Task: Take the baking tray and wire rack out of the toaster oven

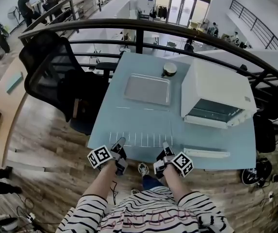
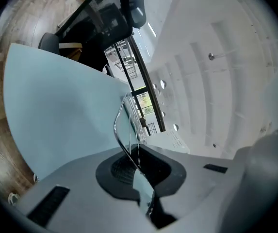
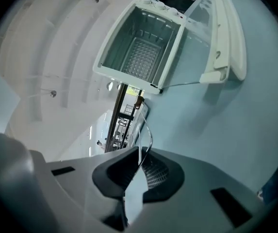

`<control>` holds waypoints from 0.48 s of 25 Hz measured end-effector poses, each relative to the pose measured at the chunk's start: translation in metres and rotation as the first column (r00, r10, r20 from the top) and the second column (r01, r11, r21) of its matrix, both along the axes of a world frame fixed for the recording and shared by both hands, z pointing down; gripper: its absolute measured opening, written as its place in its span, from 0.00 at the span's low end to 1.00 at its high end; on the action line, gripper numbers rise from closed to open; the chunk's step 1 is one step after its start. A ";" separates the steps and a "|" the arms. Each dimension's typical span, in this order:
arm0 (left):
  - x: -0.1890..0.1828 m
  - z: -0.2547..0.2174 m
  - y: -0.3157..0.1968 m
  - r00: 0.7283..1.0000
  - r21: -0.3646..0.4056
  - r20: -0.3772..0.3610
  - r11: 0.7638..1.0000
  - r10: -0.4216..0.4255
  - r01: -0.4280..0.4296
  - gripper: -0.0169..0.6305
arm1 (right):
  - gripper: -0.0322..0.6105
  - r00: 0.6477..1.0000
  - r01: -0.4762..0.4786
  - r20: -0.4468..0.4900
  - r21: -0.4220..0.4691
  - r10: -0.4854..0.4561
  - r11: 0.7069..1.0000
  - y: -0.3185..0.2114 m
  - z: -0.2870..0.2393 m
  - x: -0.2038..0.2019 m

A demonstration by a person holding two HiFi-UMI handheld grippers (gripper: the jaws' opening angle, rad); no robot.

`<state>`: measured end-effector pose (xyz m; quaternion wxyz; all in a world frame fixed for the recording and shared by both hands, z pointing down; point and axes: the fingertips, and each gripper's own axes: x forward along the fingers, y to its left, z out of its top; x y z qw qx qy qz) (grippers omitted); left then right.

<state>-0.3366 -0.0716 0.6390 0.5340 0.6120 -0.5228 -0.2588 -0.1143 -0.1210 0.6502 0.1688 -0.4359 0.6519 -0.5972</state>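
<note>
Judging by how things lie, the task is nearly done. The flat grey metal baking tray is already out and lies on the pale blue worktop, towards the far side and left of the boxy white toaster oven. The oven stands at the right with its glass door folded down towards the near edge, the long white door handle lying near the right claw. In the right gripper view the oven cavity looks empty. The thin silver wire rack is out too: it spans the near edge of the worktop, between the two claws. Whether it rests on the surface or hangs just above it, I cannot tell. What seems left is only to set the rack down and let go.

The left claw is closed tight on the left end of the rack; in the left gripper view a bent wire of its frame runs straight into the pinched jaws. The right claw is likewise closed, clamping the right end, with the rack's curved wire rising out from between its jaws. Neither claw touches anything else.
</note>
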 end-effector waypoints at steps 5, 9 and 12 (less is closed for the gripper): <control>-0.010 0.018 -0.028 0.999 -0.049 0.018 0.998 0.033 -0.033 0.07 | 0.11 1.000 -0.004 -0.025 -0.050 0.003 0.999 -0.020 0.018 -0.010; -0.015 0.028 -0.043 0.999 -0.072 0.017 0.996 0.045 -0.043 0.07 | 0.11 0.999 0.002 -0.038 -0.073 -0.005 0.997 -0.034 0.027 -0.015; -0.017 0.034 -0.050 0.999 -0.090 0.015 0.995 0.051 -0.049 0.07 | 0.11 0.999 0.000 -0.042 -0.094 -0.004 0.996 -0.040 0.033 -0.017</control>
